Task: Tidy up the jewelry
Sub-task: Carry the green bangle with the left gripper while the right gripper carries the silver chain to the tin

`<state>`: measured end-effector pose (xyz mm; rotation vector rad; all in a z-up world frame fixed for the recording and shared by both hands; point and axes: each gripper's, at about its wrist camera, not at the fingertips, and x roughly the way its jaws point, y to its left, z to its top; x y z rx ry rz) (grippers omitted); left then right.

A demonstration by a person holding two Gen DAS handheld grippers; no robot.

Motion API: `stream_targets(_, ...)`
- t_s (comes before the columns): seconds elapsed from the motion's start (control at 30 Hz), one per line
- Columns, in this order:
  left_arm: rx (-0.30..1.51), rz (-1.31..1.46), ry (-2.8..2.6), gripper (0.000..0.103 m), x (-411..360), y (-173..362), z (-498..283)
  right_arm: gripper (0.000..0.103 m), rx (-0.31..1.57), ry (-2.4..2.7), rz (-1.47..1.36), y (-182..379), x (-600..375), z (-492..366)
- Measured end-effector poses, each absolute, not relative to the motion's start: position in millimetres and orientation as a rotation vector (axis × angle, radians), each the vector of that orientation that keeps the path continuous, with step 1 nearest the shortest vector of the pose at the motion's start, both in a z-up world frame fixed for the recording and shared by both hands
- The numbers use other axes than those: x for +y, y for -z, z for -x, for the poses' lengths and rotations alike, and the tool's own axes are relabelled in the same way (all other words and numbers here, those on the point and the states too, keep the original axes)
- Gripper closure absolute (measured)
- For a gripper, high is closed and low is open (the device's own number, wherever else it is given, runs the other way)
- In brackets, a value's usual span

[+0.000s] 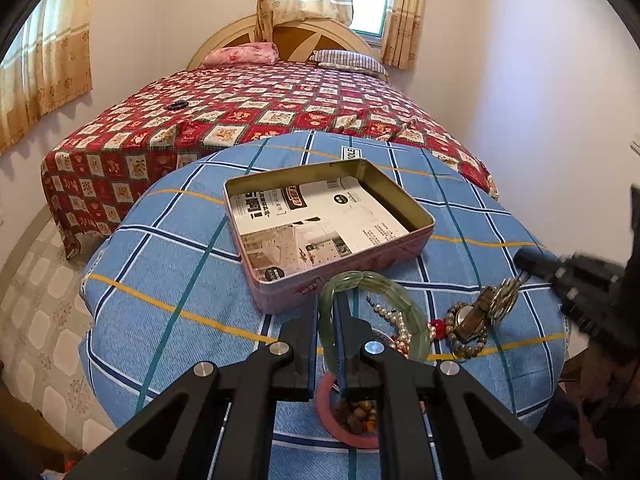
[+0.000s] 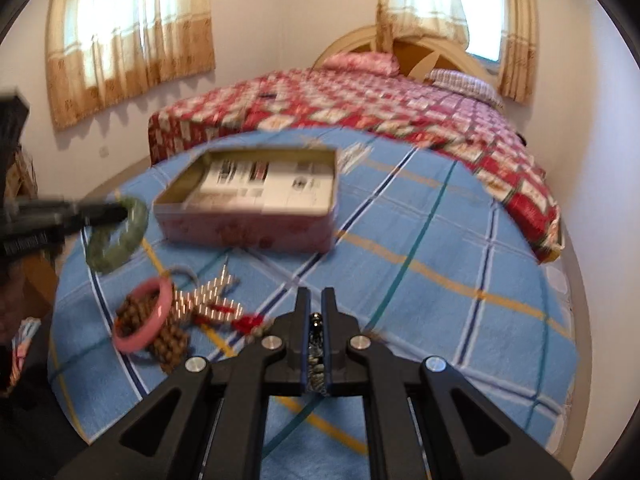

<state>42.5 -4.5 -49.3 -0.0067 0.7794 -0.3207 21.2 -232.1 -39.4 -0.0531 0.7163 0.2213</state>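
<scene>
My left gripper [image 1: 328, 300] is shut on the rim of a green jade bangle [image 1: 404, 296], held just above the blue plaid table near the tin. It also shows at the left of the right wrist view as left gripper [image 2: 120, 210] with the bangle [image 2: 116, 256]. My right gripper [image 2: 316, 296] is shut on a strand of grey beads [image 2: 317, 344]. In the left wrist view the right gripper [image 1: 522, 262] hangs over a watch [image 1: 472, 316]. An open pink tin [image 1: 416, 236], [image 2: 240, 232] lined with printed paper stands mid-table.
A pink bangle [image 2: 140, 320], brown wooden beads [image 2: 168, 340], a pearl strand [image 1: 396, 320] and a red tassel [image 1: 438, 326] lie in a heap at the near edge of the round table [image 2: 440, 240]. A bed with a red quilt [image 1: 240, 120] stands behind.
</scene>
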Motion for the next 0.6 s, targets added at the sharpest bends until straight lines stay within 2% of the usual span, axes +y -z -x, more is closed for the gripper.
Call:
stream_targets(0.17, 0.762, 0.001, 0.319, 0.096, -4, 42, -45, 0.096, 0.645, -0.223, 0.064, 9, -232, -21)
stream_targets(0.6, 0.696, -0.068, 0.27, 0.096, -3, 22, -88, 0.096, 0.6, -0.251, 0.102, -10, -218, -61)
